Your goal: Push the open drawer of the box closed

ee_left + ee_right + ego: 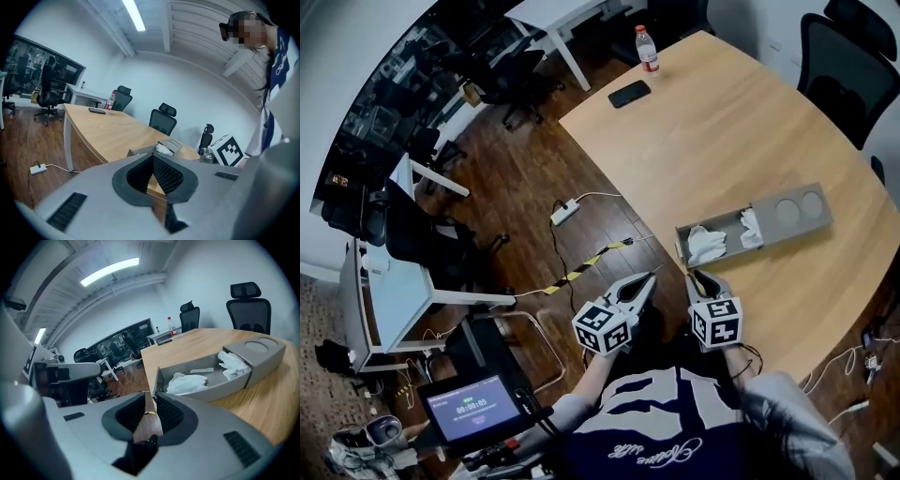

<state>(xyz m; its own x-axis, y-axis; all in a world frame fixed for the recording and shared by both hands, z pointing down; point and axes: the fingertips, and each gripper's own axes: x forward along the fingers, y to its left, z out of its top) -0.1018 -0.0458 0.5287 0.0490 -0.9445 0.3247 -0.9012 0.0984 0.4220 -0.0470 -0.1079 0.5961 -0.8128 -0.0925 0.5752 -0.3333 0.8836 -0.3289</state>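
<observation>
**Operator:** Report the state of both claws and where the drawer is

**Technician:** The right gripper [149, 397] has its jaws slightly apart with nothing between them. Its tips are near the front panel of the drawer [213, 386], and no contact is visible. The left gripper [152, 157] has its jaws together at the tips and is empty, held over the floor [534, 187] beyond the edge of the table [722, 122]. The drawer stands pulled out of the box [792, 214] toward the person. The box lies on the table close to its near edge

**Operator:** What are the likely failure modes for the push?

**Technician:** There are 3.
- **Jam:** 2 wads of white tissue lie in the drawer, a near wad [187, 380] and a far wad [234, 363]. The far wad sits at the mouth of the box and appears to rise above the drawer wall, so it may wedge under the top and stop the travel.
- **Box slide:** nothing braces the box. A push on the panel may carry box and drawer together across the smooth top, with the drawer no further in.
- **Skew:** contact off the panel centre, or by 1 parted jaw tip only, may turn the box or cock the drawer in its guides

**Operator:** What is the remedy?

**Technician:** Bear on the panel centre, push along the drawer's length, and set the left gripper against the far end of the box as a stop
</observation>
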